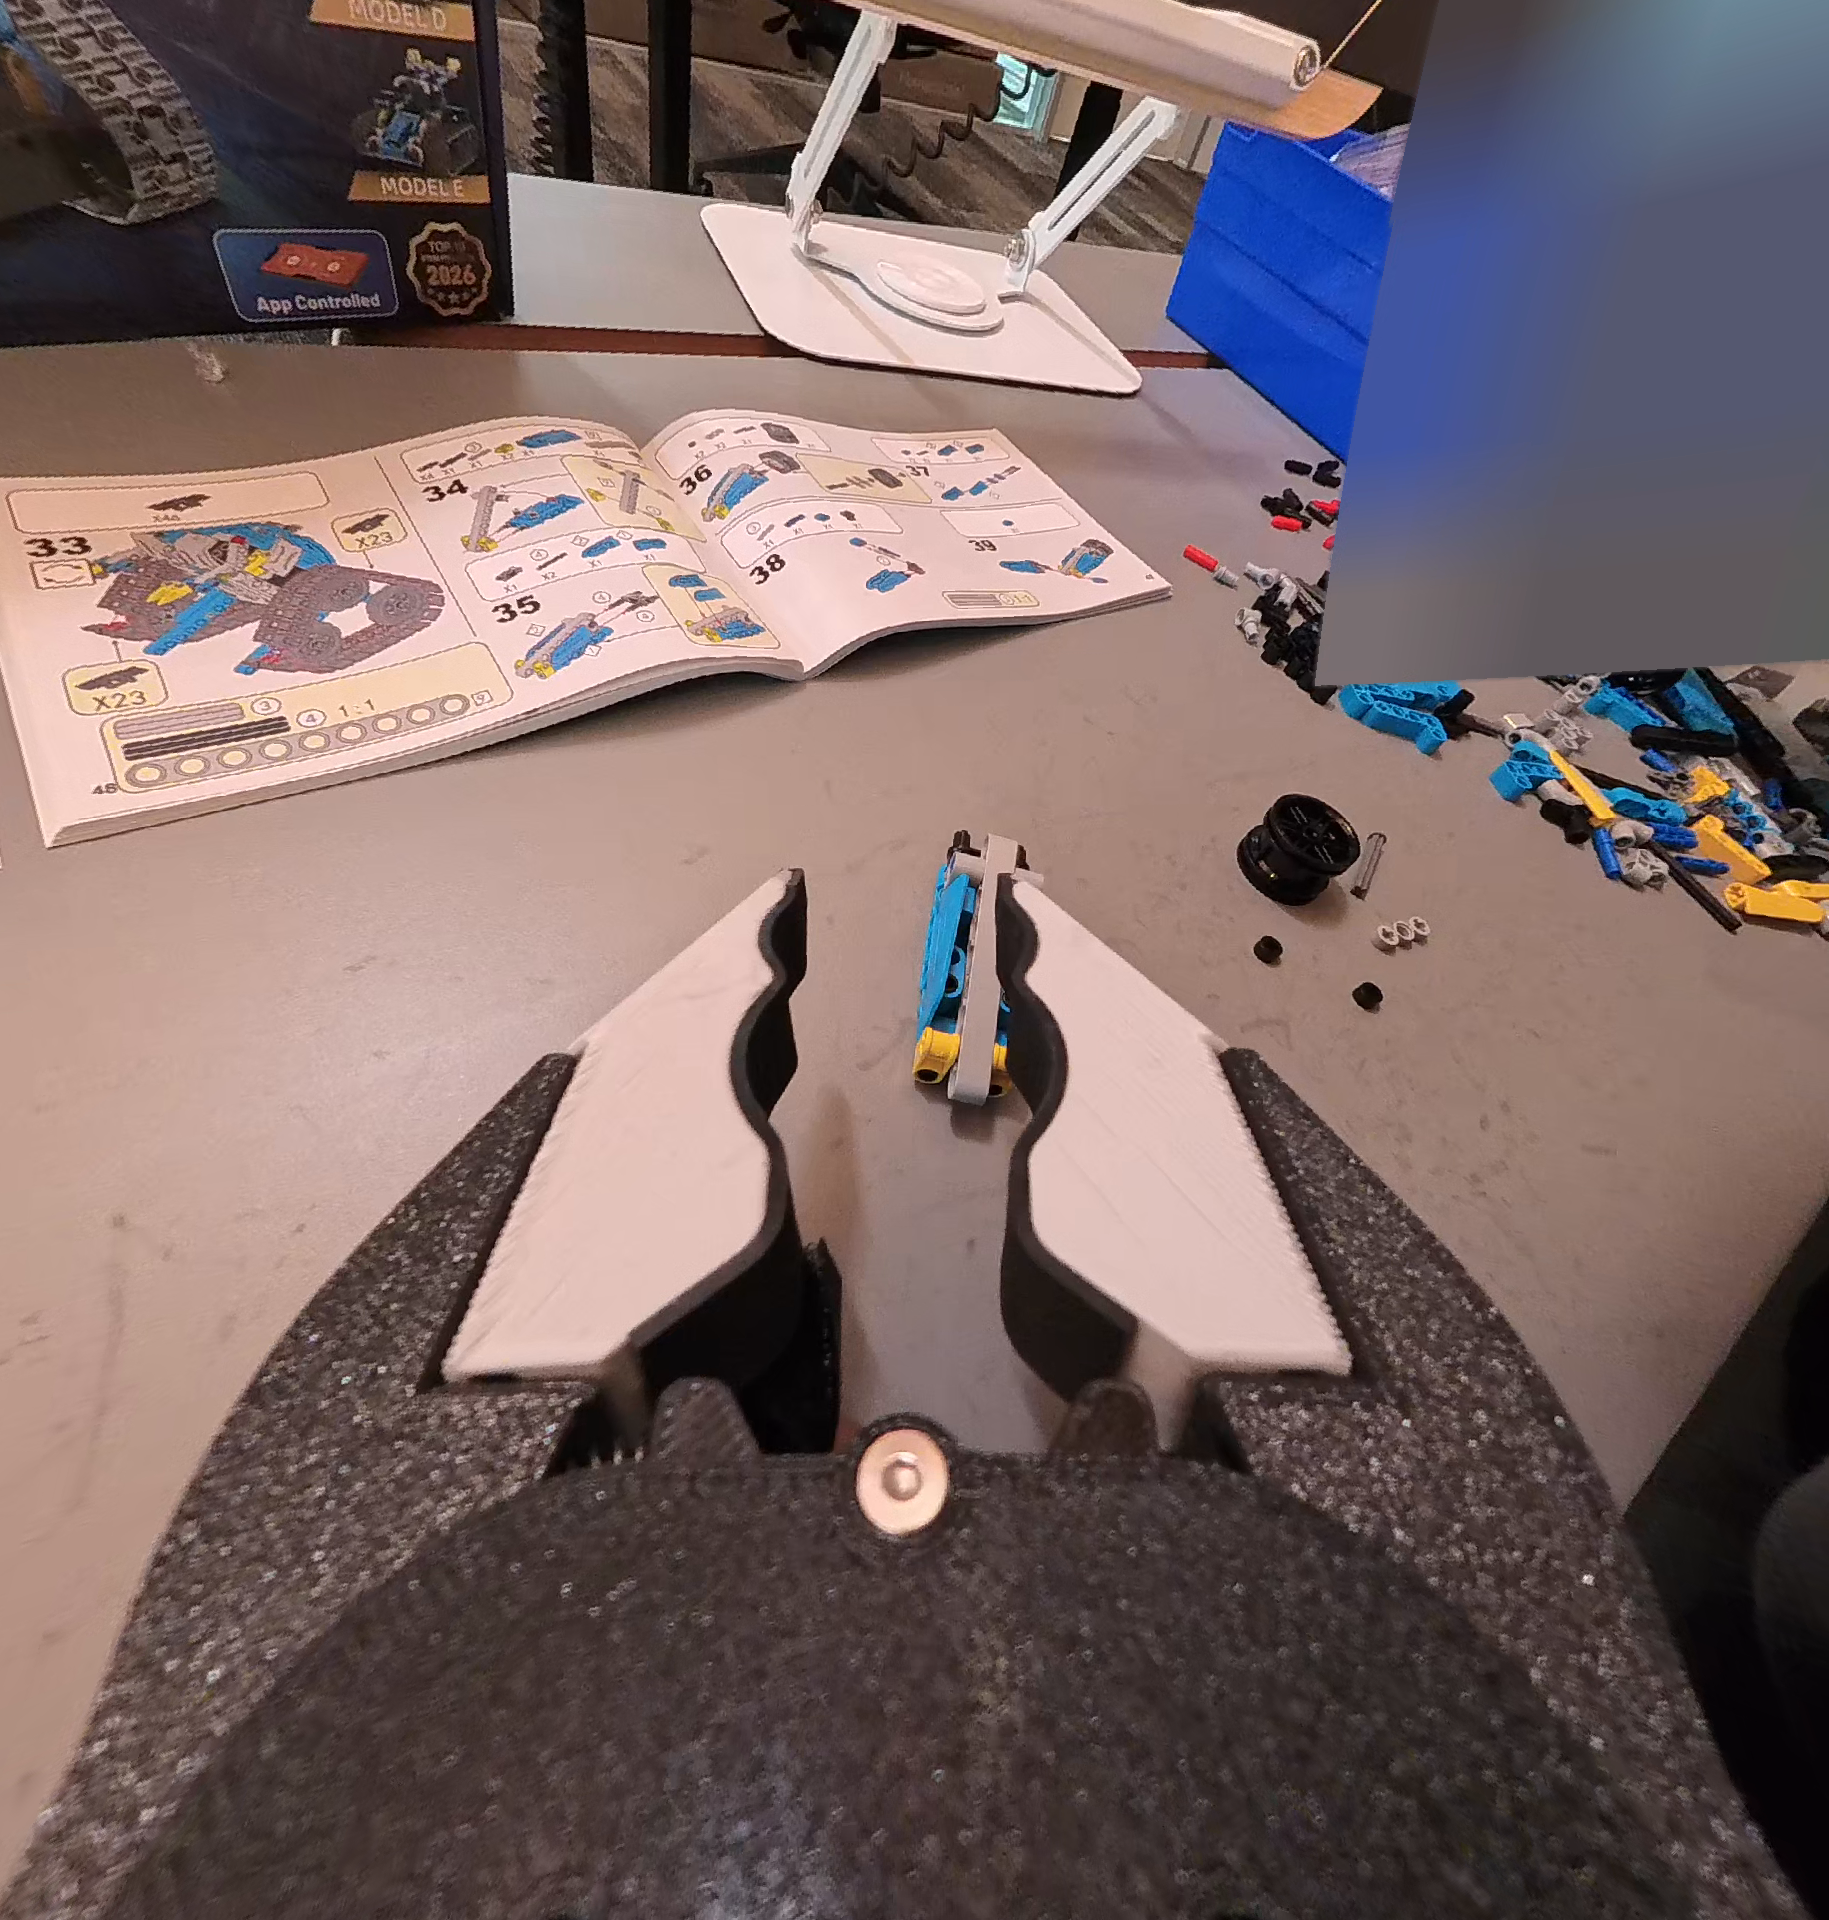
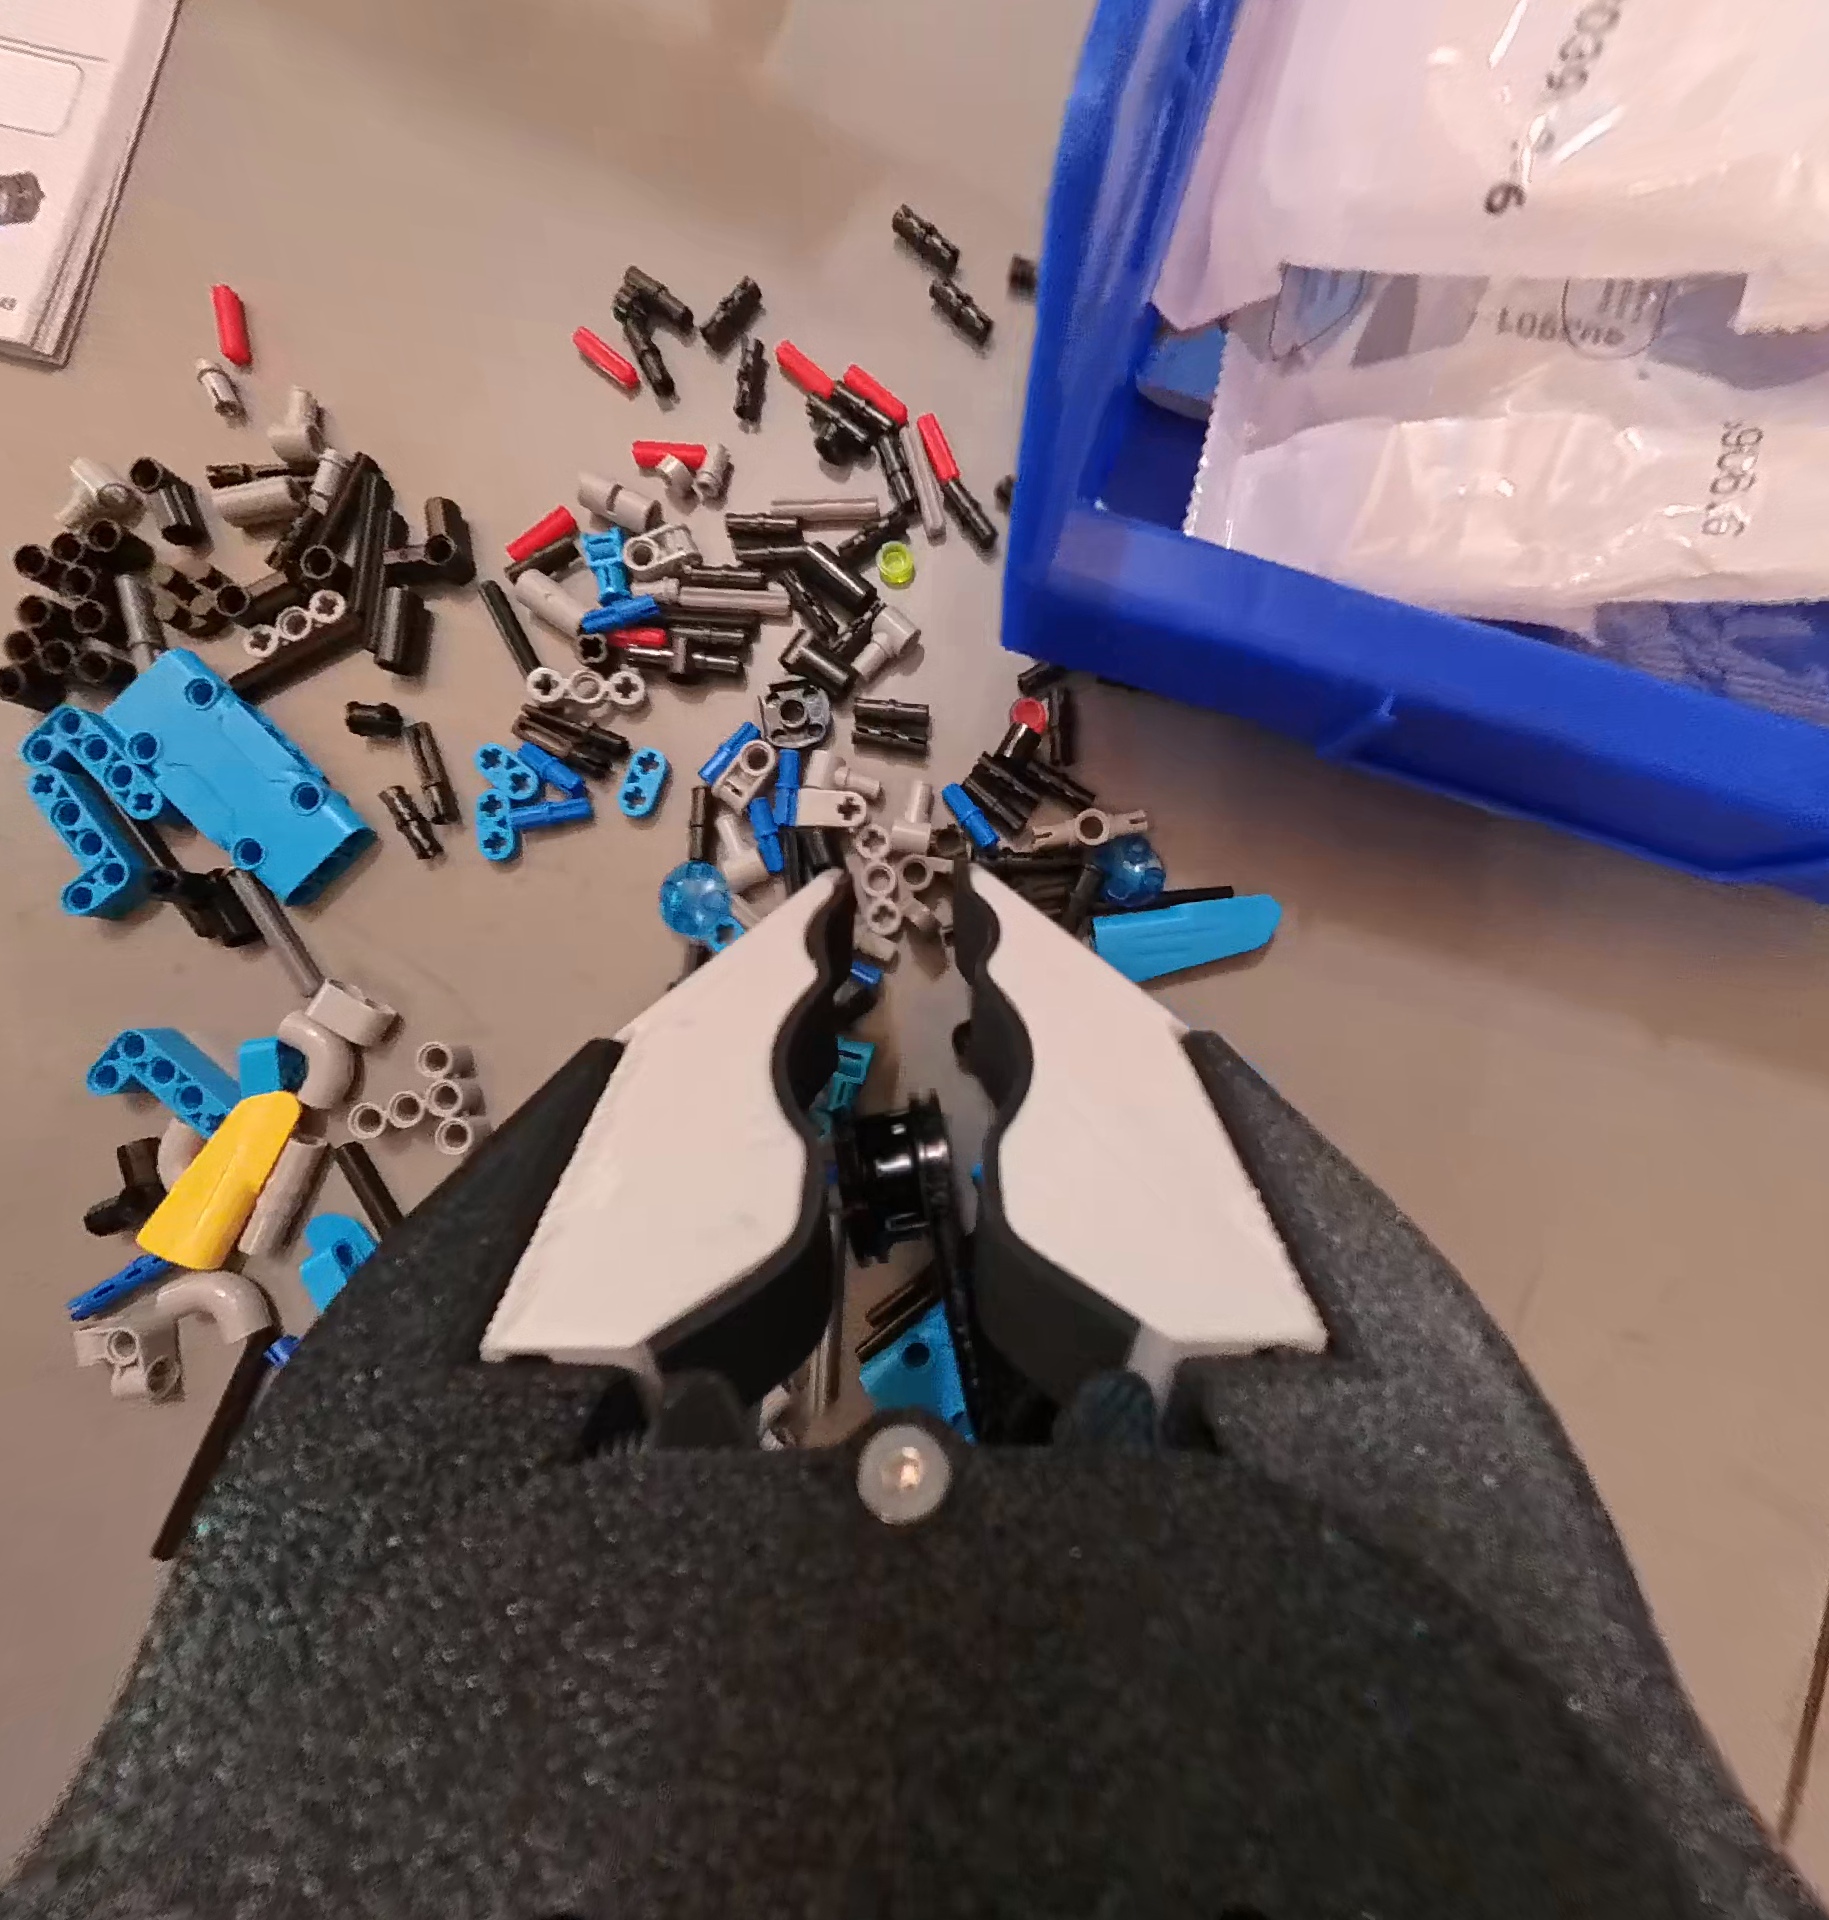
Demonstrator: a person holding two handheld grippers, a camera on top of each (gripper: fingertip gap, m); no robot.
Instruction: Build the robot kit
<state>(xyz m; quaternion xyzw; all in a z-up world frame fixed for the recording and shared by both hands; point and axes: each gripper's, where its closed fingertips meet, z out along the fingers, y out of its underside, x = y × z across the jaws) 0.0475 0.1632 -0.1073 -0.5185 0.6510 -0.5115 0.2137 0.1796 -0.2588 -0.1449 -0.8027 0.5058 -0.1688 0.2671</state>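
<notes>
My left gripper (image 1: pixel 905 883) is open, low over the grey table (image 1: pixel 370 1039). A small blue, grey and yellow brick assembly (image 1: pixel 964 977) lies on the table between the fingers, against the inner side of the right finger (image 1: pixel 1118 1122). My right gripper (image 2: pixel 902 883) is open and points down into a scattered pile of small parts (image 2: pixel 681 623). Several small grey connectors (image 2: pixel 889 883) lie between its fingertips. A black wheel hub (image 2: pixel 889 1174) shows farther back, below the gap between the fingers.
An open instruction booklet (image 1: pixel 536 592) lies ahead of the left gripper, with a printed box (image 1: pixel 224 156) and a white stand (image 1: pixel 920 291) behind it. A black wheel (image 1: pixel 1299 847) and loose parts lie to the right. A blue bin (image 2: pixel 1409 675) holds plastic bags (image 2: pixel 1512 364). About 45 cm separates my left fingertips from my right.
</notes>
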